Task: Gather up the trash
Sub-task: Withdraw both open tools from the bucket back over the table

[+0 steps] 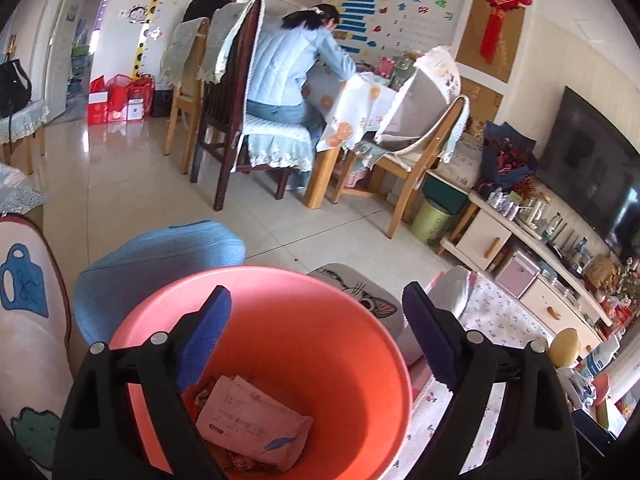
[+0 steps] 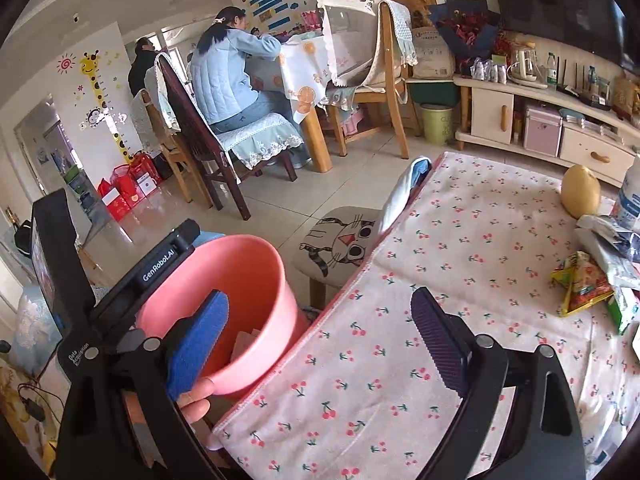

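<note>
A pink bin fills the lower part of the left wrist view. In it lie a pink wipes packet and scraps of wrapper. My left gripper hangs open above the bin's mouth, with nothing between its blue pads. In the right wrist view the bin stands at the left edge of a table with a cherry-print cloth. My right gripper is open and empty over that edge. Crumpled wrappers and pale plastic bags lie at the table's far right.
A cat-print stool stands beyond the bin. A yellow rounded object and a bottle sit by the wrappers. A person sits at a dining table with wooden chairs. A green bin and a TV cabinet line the far wall.
</note>
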The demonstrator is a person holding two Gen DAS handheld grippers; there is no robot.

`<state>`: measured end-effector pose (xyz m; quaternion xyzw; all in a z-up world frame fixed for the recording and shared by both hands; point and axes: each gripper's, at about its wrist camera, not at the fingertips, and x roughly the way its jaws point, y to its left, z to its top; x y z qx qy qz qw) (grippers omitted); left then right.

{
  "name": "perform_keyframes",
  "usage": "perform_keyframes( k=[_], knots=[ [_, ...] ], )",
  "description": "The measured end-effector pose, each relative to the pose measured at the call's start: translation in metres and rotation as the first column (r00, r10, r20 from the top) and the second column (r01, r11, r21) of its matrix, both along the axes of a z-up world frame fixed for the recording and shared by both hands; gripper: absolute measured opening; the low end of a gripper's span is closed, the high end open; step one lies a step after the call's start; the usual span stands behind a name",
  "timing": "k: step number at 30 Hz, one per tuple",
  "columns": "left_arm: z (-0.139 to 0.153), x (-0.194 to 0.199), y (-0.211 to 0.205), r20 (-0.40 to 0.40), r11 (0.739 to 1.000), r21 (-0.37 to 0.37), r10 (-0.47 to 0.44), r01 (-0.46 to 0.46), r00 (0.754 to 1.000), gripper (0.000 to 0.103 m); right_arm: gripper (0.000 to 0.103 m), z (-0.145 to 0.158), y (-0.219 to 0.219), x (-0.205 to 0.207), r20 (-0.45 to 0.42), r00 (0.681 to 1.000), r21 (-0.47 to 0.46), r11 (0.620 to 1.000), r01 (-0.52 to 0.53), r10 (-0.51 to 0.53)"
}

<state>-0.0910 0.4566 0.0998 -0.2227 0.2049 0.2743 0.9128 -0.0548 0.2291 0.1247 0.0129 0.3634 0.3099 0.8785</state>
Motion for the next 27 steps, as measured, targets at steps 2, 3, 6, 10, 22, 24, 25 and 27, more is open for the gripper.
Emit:
perform_keyframes(
  k=[2, 3, 6, 10, 22, 24, 25, 27],
  knots=[
    [0.002, 0.004, -0.011, 0.025, 0.999, 0.005, -0.039, 0.039, 0.999, 0.088, 0.092, 0.0, -0.011, -0.005, 0.024, 1.0, -0.019, 1.0, 0.012, -0.011],
    [0.003, 0.005, -0.016, 0.03, 0.998, 0.011, -0.057, 0.057, 0.998, 0.088, 0.092, 0.0, -0.017, -0.008, 0.039, 0.999, -0.03, 0.999, 0.019, -0.018],
    [0.006, 0.013, -0.033, 0.01, 0.994, 0.051, -0.094, 0.094, 0.996, 0.088, 0.093, 0.001, -0.03, -0.014, 0.076, 0.996, -0.065, 0.997, 0.044, -0.039],
    [0.008, 0.017, -0.055, -0.039, 0.987, 0.098, -0.125, 0.128, 0.991, 0.094, 0.093, 0.003, -0.05, -0.02, 0.102, 0.993, -0.09, 0.994, 0.061, -0.051],
    [0.002, 0.032, -0.085, -0.169, 0.979, 0.093, -0.164, 0.181, 0.972, 0.096, 0.096, 0.0, -0.101, -0.031, 0.119, 0.987, -0.039, 0.992, 0.116, -0.111],
    [0.002, 0.033, -0.088, -0.163, 0.977, 0.088, -0.179, 0.195, 0.97, 0.096, 0.096, -0.001, -0.109, -0.03, 0.104, 0.987, -0.025, 0.992, 0.127, -0.124],
    [0.002, 0.034, -0.089, -0.163, 0.976, 0.088, -0.185, 0.201, 0.969, 0.096, 0.096, -0.002, -0.114, -0.029, 0.096, 0.987, -0.018, 0.991, 0.131, -0.129],
    [0.002, 0.037, -0.094, -0.166, 0.973, 0.094, -0.196, 0.213, 0.966, 0.096, 0.096, -0.004, -0.122, -0.027, 0.081, 0.987, -0.006, 0.99, 0.138, -0.137]
  ],
)
